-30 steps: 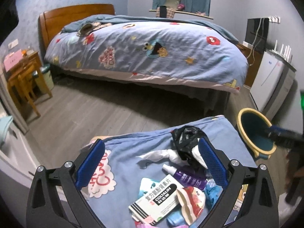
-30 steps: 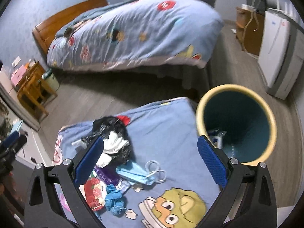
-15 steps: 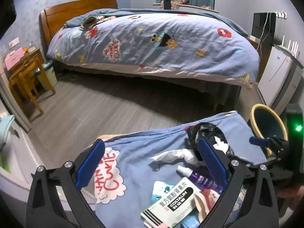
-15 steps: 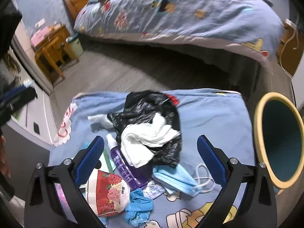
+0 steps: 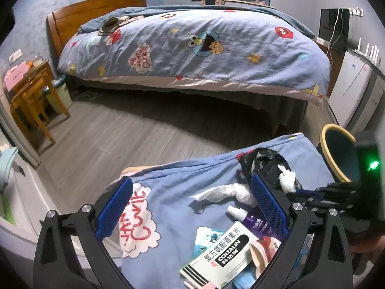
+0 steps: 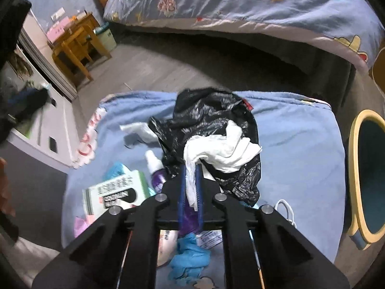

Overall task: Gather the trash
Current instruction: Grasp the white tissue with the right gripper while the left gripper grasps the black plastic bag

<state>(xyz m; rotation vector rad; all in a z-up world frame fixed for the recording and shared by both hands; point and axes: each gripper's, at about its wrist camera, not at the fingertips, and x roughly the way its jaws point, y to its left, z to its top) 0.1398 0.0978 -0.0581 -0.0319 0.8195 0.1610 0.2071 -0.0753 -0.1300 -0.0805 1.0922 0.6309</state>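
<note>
Trash lies piled on a blue cartoon-print cloth (image 6: 296, 149). In the right wrist view my right gripper (image 6: 190, 168) is shut on a crumpled white tissue (image 6: 223, 149) that rests on a black plastic bag (image 6: 207, 113). Around it lie a purple spray bottle (image 6: 155, 166), a white medicine box (image 6: 115, 195), a blue glove (image 6: 190, 260) and a second tissue (image 6: 137, 132). My left gripper (image 5: 190, 183) hangs open above the cloth's left part, with nothing between its fingers. In its view the medicine box (image 5: 223, 252) and spray bottle (image 5: 250, 219) lie just below it.
A teal bin with a yellow rim (image 6: 368, 173) stands on the floor right of the cloth, also seen as the bin (image 5: 336, 149). Beyond it is a large bed (image 5: 192, 48). A wooden table (image 5: 31, 96) stands at far left and a white appliance (image 5: 349, 84) at right.
My right gripper came down onto the pile and its wide-open jaws shut on the white tissue. The left gripper stayed open and hardly shifted.
</note>
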